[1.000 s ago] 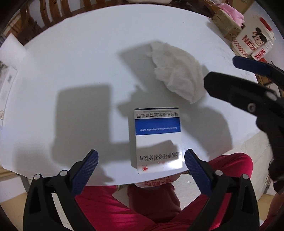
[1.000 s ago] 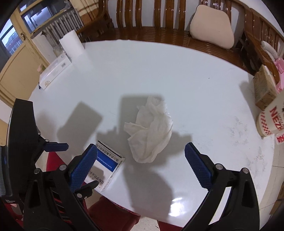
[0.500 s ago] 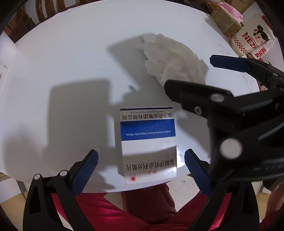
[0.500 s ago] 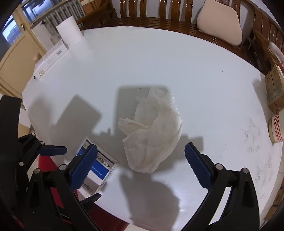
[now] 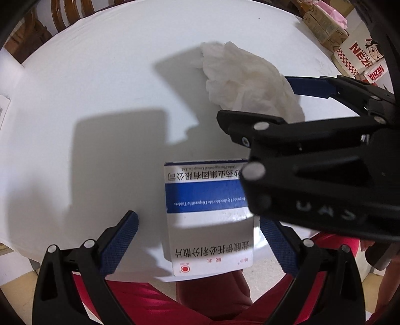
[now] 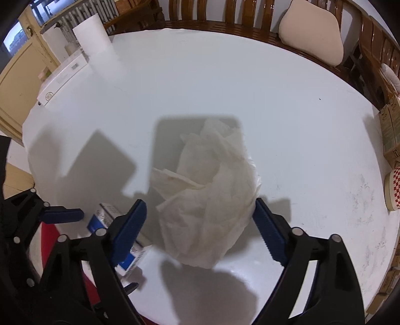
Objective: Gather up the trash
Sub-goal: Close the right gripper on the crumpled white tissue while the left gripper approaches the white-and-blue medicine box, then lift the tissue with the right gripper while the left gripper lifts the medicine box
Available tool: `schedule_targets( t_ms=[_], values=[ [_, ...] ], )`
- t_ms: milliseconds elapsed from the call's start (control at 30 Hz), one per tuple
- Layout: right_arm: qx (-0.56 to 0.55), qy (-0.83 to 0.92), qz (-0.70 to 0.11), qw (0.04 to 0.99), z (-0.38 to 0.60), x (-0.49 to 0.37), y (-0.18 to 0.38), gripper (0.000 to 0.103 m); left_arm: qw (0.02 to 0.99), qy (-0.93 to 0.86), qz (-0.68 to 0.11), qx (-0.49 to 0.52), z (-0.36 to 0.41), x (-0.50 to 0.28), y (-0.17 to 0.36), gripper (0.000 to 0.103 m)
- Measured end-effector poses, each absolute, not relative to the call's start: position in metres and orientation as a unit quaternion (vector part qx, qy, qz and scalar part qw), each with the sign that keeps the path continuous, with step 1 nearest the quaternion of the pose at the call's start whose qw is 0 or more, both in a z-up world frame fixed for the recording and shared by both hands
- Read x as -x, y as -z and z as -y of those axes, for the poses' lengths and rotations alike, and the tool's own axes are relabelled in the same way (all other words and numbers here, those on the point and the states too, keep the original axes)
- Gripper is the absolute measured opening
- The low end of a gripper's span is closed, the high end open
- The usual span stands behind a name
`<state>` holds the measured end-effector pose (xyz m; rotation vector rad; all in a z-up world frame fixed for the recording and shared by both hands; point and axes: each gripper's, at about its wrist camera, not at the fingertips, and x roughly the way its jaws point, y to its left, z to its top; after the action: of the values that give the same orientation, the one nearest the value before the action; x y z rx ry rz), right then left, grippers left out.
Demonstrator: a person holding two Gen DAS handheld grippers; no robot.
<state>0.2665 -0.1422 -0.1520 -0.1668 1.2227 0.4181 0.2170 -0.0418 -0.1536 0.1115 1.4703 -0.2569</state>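
White round table top (image 6: 287, 120), plain, grey shadows on it; crumpled off-white tissue paper (image 6: 212, 200) with faint yellowish patches; white cardboard medicine box (image 5: 210, 217) with a blue band, thin blue top edge, black characters and a small red dot. Black plastic right gripper (image 6: 198, 222) and black plastic left gripper (image 5: 198, 243), both with blue ribbed pads and silver screw heads. Glossy brown slatted wooden bench (image 6: 220, 15), beige cushion (image 6: 312, 32), white paper roll (image 6: 93, 33), red-and-white checkered tub (image 6: 393, 190), red trousers (image 5: 155, 302).
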Motion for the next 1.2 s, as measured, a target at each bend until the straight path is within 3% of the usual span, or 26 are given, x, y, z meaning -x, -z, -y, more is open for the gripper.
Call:
schedule_targets(
  t_ms=[67, 100, 300, 333, 567, 1200],
  values=[
    [0.080, -0.192, -0.571, 0.794, 0.143, -0.268, 0.155, 0.061, 0.735, 0.114, -0.666, -0.055, 0.043, -0.216, 0.154, 0.095],
    [0.078, -0.192, -0.571, 0.794, 0.144, -0.268, 0.156, 0.061, 0.737, 0.111, -0.664, -0.058, 0.044, -0.215, 0.154, 0.094],
    [0.074, -0.196, -0.563, 0.799, 0.149, -0.266, 0.155, 0.045, 0.751, 0.090, -0.651, -0.071, 0.040, -0.215, 0.147, 0.061],
    [0.074, -0.195, -0.563, 0.800, 0.150, -0.266, 0.155, 0.043, 0.750, 0.088, -0.652, -0.065, 0.037, -0.215, 0.145, 0.060],
    [0.076, -0.189, -0.551, 0.809, 0.154, -0.261, 0.149, 0.032, 0.760, 0.089, -0.644, -0.025, 0.010, -0.220, 0.140, 0.060],
    [0.068, -0.193, -0.496, 0.844, 0.162, -0.215, 0.076, 0.032, 0.809, 0.083, -0.581, -0.018, -0.020, -0.199, 0.080, 0.060]
  ],
)
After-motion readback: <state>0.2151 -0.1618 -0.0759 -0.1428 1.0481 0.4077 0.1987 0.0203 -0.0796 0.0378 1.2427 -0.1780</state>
